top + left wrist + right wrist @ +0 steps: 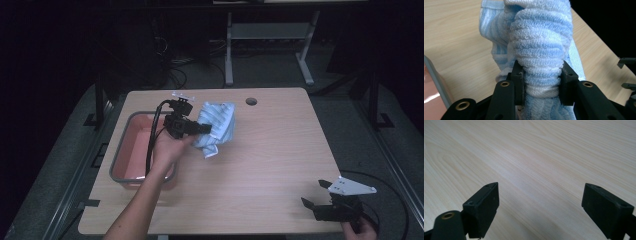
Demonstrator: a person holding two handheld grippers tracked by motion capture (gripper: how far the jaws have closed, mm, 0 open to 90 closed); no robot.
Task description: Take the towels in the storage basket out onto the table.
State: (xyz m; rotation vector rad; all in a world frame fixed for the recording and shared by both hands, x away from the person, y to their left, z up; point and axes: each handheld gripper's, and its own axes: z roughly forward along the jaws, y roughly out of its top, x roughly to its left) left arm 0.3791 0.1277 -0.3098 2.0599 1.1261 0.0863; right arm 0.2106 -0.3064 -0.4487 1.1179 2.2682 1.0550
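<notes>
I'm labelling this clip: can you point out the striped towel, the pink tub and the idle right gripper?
striped towel (220, 122): high view, on its bunched blue-and-white middle.
pink tub (120, 150): high view, on its grey left rim.
right gripper (316, 194): high view, midway between its open fingertips, near the table's right front corner.

A tub (131, 150) sits on the left part of the tabletop (270, 150). Just right of it, a towel (216, 127) hangs in the left tool (205, 129), above the tabletop. The right tool (316, 194) is well apart, at the near right corner.
</notes>
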